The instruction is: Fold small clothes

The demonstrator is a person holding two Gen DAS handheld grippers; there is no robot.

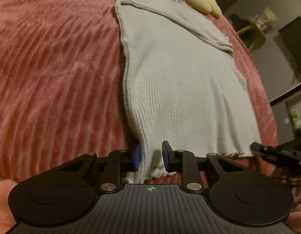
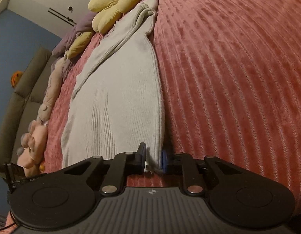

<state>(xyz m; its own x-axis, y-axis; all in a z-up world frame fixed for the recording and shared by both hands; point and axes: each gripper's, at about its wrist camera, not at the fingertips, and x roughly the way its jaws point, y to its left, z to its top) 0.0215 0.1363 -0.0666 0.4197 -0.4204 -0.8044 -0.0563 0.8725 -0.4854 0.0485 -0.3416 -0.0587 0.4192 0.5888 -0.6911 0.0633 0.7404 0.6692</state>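
A pale ribbed knit top [image 1: 175,81] lies flat on the pink ribbed bedspread [image 1: 53,68], sleeves folded across its far part. My left gripper [image 1: 150,158] is at the near left hem corner, its jaws closed on the scalloped hem. In the right wrist view the same top [image 2: 119,101] stretches away. My right gripper [image 2: 153,159] pinches the near right hem corner between its fingers. The right gripper's tip also shows in the left wrist view [image 1: 267,150], at the hem's right end.
A yellow flower-shaped cushion [image 2: 115,2] lies beyond the top's collar. Plush toys [image 2: 35,142] line the bed's left edge beside a grey sofa [image 2: 19,89]. A room with a door and shelves [image 1: 283,44] lies past the bed's right edge.
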